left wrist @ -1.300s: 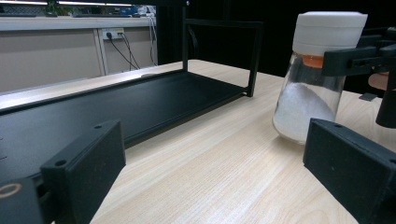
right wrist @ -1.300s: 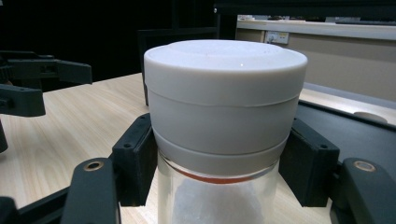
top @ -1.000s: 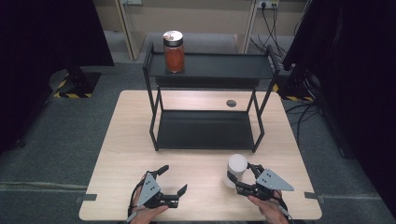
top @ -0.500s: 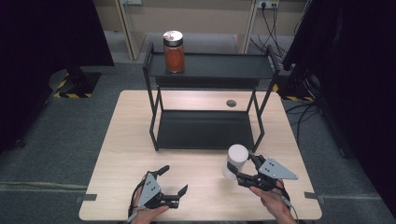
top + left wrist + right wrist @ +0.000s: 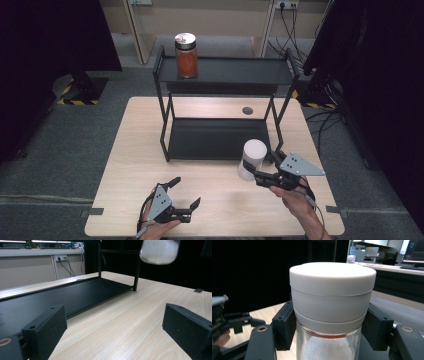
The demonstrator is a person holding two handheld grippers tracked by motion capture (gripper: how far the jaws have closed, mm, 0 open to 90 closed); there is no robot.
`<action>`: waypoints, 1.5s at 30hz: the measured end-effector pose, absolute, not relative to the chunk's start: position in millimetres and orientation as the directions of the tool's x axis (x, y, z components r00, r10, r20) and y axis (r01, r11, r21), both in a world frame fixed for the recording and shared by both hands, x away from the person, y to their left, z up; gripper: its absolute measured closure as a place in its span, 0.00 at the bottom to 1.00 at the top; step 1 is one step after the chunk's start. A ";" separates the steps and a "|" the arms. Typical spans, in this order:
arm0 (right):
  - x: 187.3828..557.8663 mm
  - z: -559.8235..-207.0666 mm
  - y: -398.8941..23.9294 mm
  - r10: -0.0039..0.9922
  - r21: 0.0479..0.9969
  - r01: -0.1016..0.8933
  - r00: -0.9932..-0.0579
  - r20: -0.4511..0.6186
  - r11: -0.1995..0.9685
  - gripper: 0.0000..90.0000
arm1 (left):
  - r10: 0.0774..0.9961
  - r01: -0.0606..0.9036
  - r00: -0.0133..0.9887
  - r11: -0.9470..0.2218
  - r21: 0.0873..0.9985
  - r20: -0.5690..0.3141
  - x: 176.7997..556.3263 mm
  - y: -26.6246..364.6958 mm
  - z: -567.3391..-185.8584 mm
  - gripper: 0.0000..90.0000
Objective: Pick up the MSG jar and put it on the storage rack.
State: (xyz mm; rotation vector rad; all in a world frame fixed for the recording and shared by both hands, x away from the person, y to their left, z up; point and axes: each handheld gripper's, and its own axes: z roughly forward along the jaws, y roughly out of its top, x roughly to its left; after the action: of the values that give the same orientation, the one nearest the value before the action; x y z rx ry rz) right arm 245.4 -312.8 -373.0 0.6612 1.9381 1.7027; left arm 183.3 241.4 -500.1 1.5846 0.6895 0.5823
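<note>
A jar with a white lid (image 5: 252, 157) (image 5: 332, 297) and a clear glass body hangs above the table's front right, just before the rack. My right gripper (image 5: 265, 166) (image 5: 332, 327) is shut on it just under the lid, with a pad (image 5: 285, 325) pressed to each side. From the left gripper view the white jar (image 5: 159, 251) floats at the top, blurred. My left gripper (image 5: 186, 191) (image 5: 117, 330) rests at the front left of the table, open, nothing between its jaws. An orange-filled jar (image 5: 186, 55) stands on the rack's top shelf at the left.
The black two-level rack (image 5: 225, 72) stands mid-table; its lower shelf (image 5: 215, 137) (image 5: 75, 292) is bare. A small dark round spot (image 5: 247, 110) lies on the wooden table (image 5: 135, 150) behind the rack. Dark curtains and cables surround the table.
My right gripper has risen with the white-lidded jar, lifting it off the table and a little toward the rack. The left gripper has stayed put.
</note>
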 end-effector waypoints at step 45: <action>307.0 -246.7 -264.8 0.587 0.991 0.035 -0.809 -0.046 0.125 0.39 | 0.717 0.105 0.697 -0.083 0.991 -0.014 184.2 242.6 -501.7 0.06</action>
State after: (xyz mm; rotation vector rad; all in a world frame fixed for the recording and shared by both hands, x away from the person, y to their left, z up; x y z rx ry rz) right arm 307.0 -264.8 -246.7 0.5988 1.9819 1.7272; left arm 184.2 242.6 -501.7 1.5976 0.6864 0.5810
